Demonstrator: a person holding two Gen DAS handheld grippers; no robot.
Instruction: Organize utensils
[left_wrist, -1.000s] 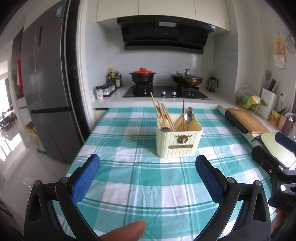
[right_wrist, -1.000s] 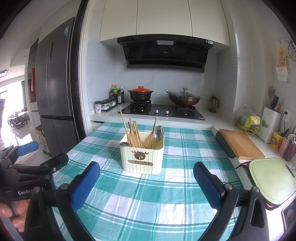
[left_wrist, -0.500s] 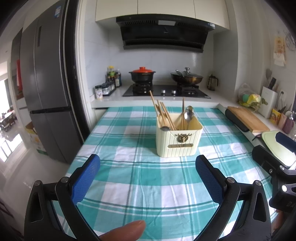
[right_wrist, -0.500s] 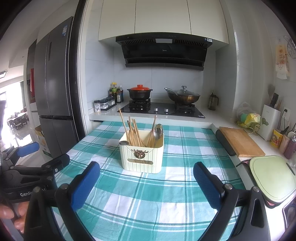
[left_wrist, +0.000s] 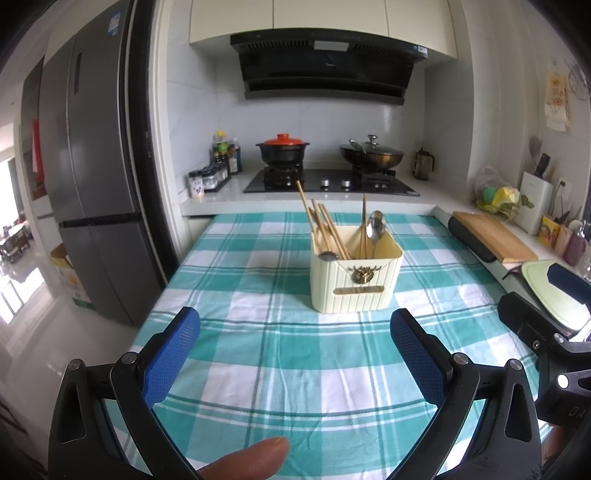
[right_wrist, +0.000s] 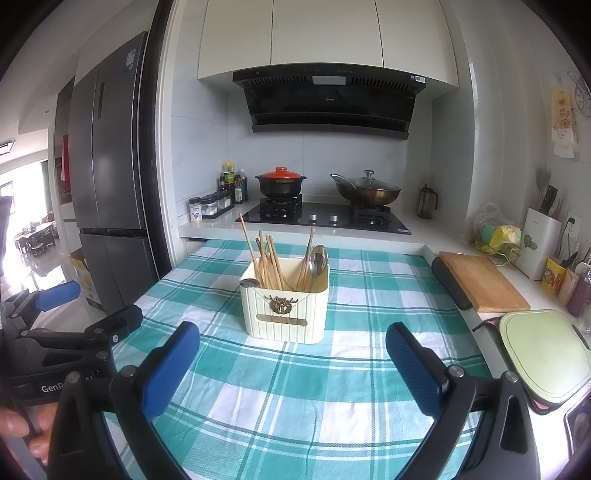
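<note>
We see the checked tablecloth (left_wrist: 280, 373) filling the lower half of both frames, bare of loose cutlery. At its centre stands the cream holder (left_wrist: 355, 278), with the chopsticks (left_wrist: 325, 229) and the spoons (left_wrist: 375, 229) upright inside it. So the utensils already sit gathered in one place. This fits either a finished sort or a holder about to be re-sorted; we cannot tell which. The left gripper (left_wrist: 295, 354) and the right gripper (right_wrist: 293, 363), low in their frames, both gape wide and hold nothing, well short of the holder.
</note>
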